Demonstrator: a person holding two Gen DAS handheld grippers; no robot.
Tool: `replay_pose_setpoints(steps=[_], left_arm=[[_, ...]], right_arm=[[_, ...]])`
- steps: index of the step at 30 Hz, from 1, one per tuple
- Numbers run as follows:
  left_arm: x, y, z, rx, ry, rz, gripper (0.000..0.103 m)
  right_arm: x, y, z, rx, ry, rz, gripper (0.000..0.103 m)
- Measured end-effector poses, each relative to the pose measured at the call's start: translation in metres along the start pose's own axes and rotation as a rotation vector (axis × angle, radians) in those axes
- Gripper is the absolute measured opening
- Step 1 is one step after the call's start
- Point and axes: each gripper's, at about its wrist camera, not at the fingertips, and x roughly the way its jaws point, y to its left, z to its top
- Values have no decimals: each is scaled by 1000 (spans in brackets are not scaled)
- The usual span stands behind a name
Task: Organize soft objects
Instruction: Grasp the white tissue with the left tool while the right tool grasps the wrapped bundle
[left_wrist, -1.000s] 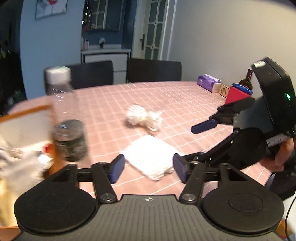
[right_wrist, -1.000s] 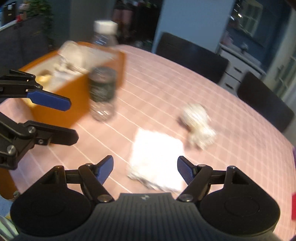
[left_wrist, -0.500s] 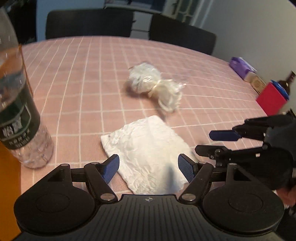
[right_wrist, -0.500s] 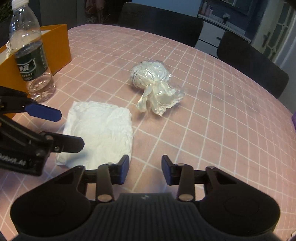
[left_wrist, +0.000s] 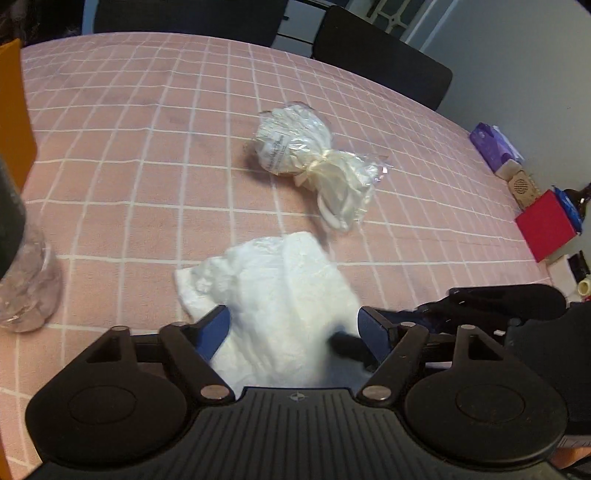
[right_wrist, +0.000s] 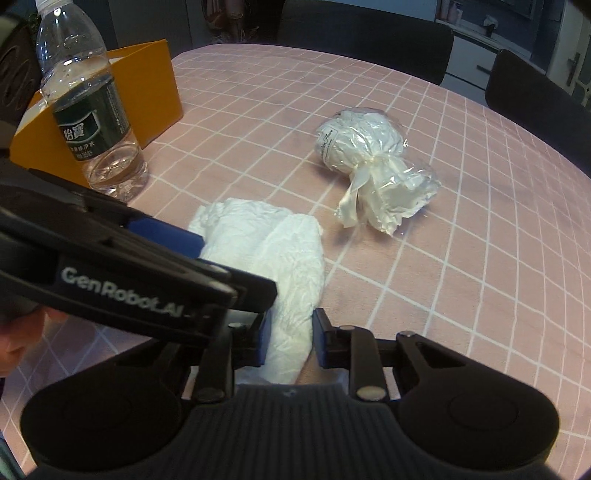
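Observation:
A crumpled white cloth (left_wrist: 280, 280) (right_wrist: 273, 254) lies on the pink checked table (left_wrist: 129, 147) just ahead of both grippers. My left gripper (left_wrist: 293, 330) is low over it, jaws wide and still opening, with the cloth between the pads but not squeezed. My right gripper (right_wrist: 291, 334) is closing, and its pads pinch the cloth's near edge, which bunches up between them. The left gripper's fingers (right_wrist: 166, 232) cross the right wrist view from the left. Farther out rests a white bundle in clear plastic tied with ribbon (left_wrist: 295, 144) (right_wrist: 362, 144), apart from both grippers.
A water bottle (right_wrist: 92, 122) stands at the left, next to an orange box (right_wrist: 147, 85). A red box (left_wrist: 546, 225) and a purple tissue pack (left_wrist: 493, 146) sit along the right edge. Dark chairs (left_wrist: 380, 59) line the far side.
Both grippers came down and closer to the white cloth. The right jaws narrowed onto its near edge and the cloth bunched up. The left jaws spread a little wider.

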Motion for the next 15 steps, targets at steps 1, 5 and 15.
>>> replay_pose_setpoints(steps=[1,5,15], left_arm=[[2,-2,1,6,2,4,90],[5,-4,3,7,8,5,89],[8,-16,-1,129,-22,42,46]], right_arm=[[1,0,-1,10,-2,33,20],[1,8,-3,-11,-14,37,19],[0,8,1,-17,14,65,21]])
